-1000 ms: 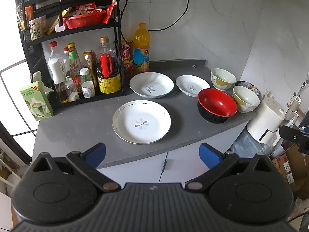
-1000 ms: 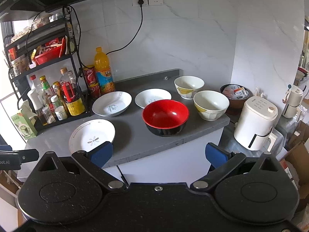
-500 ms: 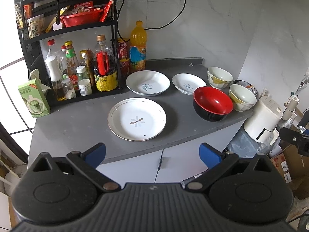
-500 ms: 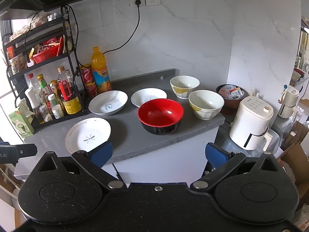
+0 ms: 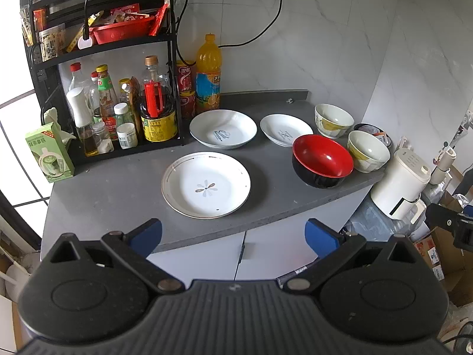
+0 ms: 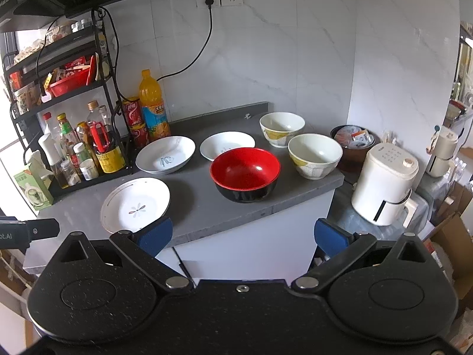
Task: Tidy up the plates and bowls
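Three plates and three bowls sit on the counter point(image 5: 118, 189) around the red bowl point(image 5: 322, 159): flower plate point(image 5: 206, 188) left of it, two cream bowls point(image 6: 315, 155) right. My left gripper point(image 5: 233, 235) and right gripper point(image 6: 242, 235) hang spread, empty.

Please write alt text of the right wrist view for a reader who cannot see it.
An open right gripper is held in front of a grey kitchen counter, holding nothing. On the counter are three white plates, a red and black bowl and two cream bowls. A bottle rack stands at the left, a white appliance at the right.
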Tool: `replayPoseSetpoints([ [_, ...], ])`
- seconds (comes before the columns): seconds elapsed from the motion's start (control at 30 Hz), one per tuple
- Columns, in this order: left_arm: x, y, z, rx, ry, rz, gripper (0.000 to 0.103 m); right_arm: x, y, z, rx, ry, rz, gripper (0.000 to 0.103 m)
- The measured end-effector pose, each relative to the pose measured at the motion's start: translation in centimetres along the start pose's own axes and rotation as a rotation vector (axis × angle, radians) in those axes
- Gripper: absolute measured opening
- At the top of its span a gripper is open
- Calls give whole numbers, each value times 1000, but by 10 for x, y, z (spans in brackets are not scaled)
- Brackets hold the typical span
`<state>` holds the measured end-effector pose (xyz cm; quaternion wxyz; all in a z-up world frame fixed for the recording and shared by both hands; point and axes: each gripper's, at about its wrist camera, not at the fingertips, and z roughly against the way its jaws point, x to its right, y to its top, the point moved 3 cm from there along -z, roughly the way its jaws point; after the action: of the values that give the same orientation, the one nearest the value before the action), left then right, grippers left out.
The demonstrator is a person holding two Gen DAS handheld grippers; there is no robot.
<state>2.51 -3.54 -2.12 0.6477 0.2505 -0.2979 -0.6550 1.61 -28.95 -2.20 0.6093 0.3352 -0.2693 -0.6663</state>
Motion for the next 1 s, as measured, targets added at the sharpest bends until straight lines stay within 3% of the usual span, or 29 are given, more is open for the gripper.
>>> replayPoseSetpoints([
  [1.0,6,-2,3,-13,0,21,102,5,-4,2,-20,10,-1,103],
])
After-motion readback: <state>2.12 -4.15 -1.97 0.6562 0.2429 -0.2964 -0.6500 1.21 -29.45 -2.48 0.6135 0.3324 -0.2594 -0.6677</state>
